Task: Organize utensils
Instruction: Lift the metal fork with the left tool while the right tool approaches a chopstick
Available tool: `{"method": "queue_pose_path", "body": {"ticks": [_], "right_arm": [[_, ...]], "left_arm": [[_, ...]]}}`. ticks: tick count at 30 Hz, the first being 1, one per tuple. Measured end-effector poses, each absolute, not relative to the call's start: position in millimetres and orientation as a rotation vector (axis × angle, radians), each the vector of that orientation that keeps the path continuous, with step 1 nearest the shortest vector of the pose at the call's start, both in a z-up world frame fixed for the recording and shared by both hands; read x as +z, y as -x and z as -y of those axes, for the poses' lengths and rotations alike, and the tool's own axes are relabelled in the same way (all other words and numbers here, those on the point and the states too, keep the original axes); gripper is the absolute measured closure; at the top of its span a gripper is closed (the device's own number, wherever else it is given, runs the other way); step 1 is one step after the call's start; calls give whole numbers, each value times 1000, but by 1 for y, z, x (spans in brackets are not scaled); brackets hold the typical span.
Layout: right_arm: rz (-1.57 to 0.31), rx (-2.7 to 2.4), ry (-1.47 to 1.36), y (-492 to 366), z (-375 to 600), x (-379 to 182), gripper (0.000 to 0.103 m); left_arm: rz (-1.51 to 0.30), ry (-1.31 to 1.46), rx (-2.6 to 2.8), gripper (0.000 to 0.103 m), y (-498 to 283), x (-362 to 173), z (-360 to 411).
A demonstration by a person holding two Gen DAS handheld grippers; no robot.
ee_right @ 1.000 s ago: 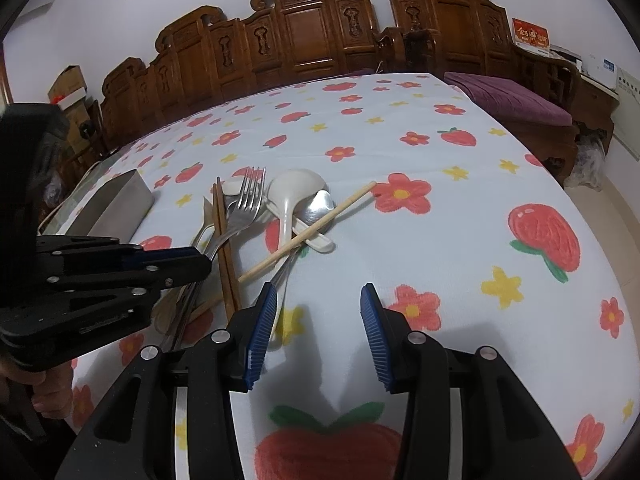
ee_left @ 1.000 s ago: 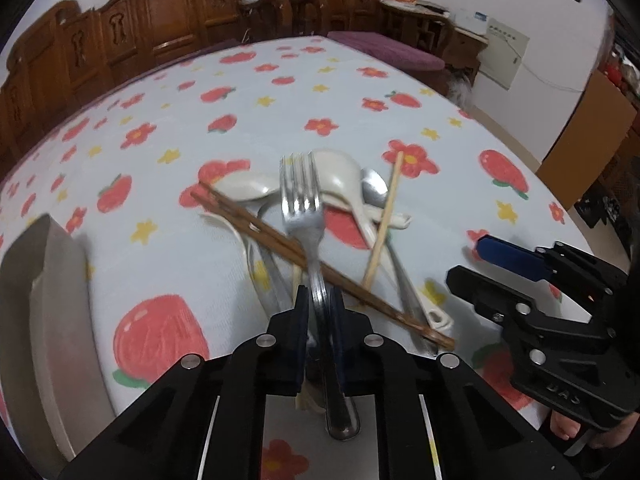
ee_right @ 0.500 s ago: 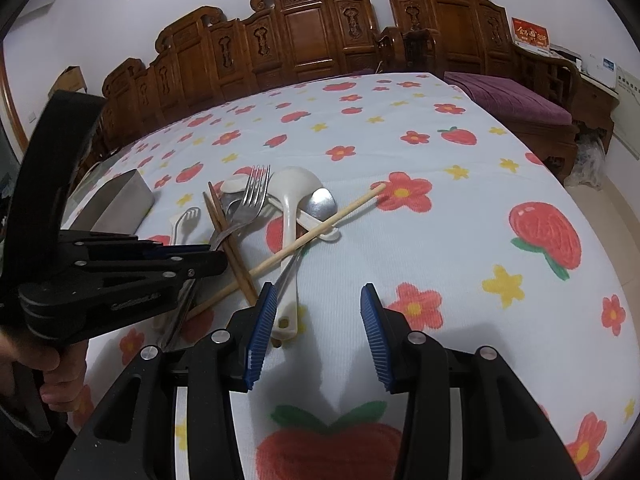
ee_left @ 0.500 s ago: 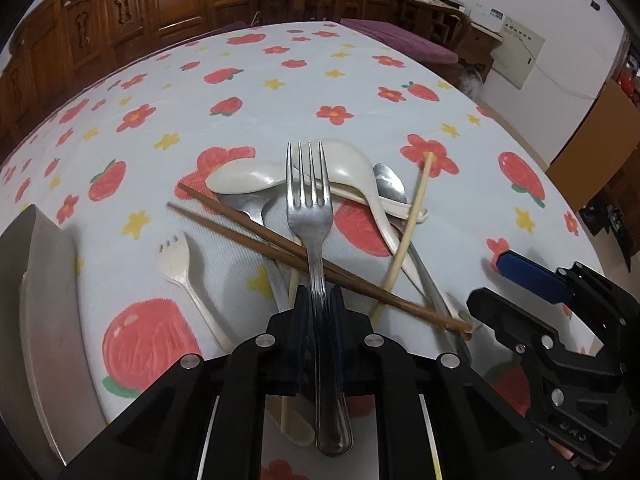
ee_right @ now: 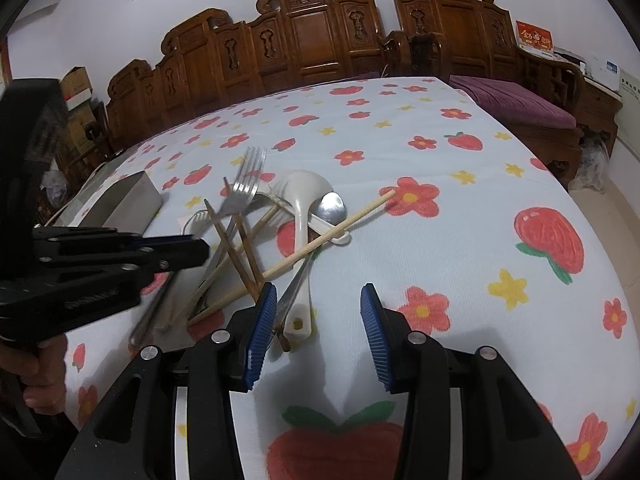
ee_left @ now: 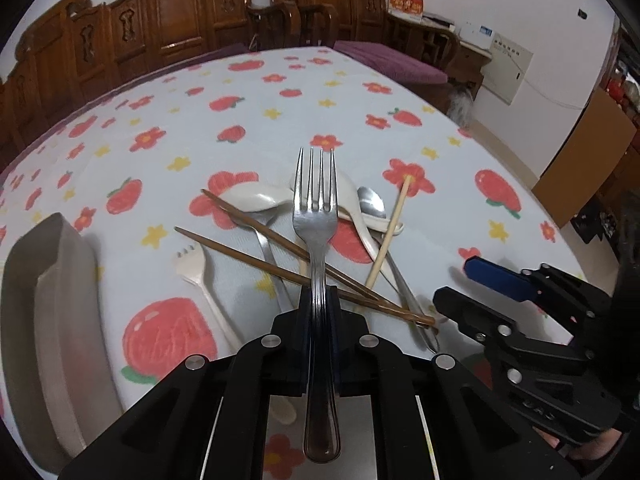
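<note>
Steel fork point(ee_left: 316, 216) is pinched by its handle in the left gripper point(ee_left: 319, 308), tines forward and clear of the pile, probably so it can go to the metal tray point(ee_left: 48, 320). Right gripper point(ee_right: 318, 320) waits half open and empty, near the white spoon point(ee_right: 301, 216).

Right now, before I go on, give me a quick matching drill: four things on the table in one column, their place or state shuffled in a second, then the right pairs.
Things:
1. metal fork
2. pale chopstick
3. metal container
4. right gripper

States:
A. open, nothing between its fingers
B. clamped by its handle in the left gripper
C. on the cloth at the left of the pile
D. lying across the white spoon

Pairs: 1-B, 2-D, 3-C, 4-A
</note>
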State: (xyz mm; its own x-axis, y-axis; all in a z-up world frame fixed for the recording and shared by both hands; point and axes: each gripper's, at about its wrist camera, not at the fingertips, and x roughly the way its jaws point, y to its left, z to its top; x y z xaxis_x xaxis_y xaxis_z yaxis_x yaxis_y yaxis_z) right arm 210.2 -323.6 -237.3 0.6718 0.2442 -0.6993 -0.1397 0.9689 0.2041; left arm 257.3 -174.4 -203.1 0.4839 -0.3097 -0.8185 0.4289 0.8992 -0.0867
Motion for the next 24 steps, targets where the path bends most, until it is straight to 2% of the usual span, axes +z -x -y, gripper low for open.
{"method": "queue_pose_path", "body": {"ticks": [12,24], "right_arm": [[-799,265,-115,-210,307,-223,57],[-867,379,-21,-261,266,-213,75]], "left_arm": [[-904,-88,-423,97,-236,-169,130],[-865,-63,-398,96,-224,-150,101]]}}
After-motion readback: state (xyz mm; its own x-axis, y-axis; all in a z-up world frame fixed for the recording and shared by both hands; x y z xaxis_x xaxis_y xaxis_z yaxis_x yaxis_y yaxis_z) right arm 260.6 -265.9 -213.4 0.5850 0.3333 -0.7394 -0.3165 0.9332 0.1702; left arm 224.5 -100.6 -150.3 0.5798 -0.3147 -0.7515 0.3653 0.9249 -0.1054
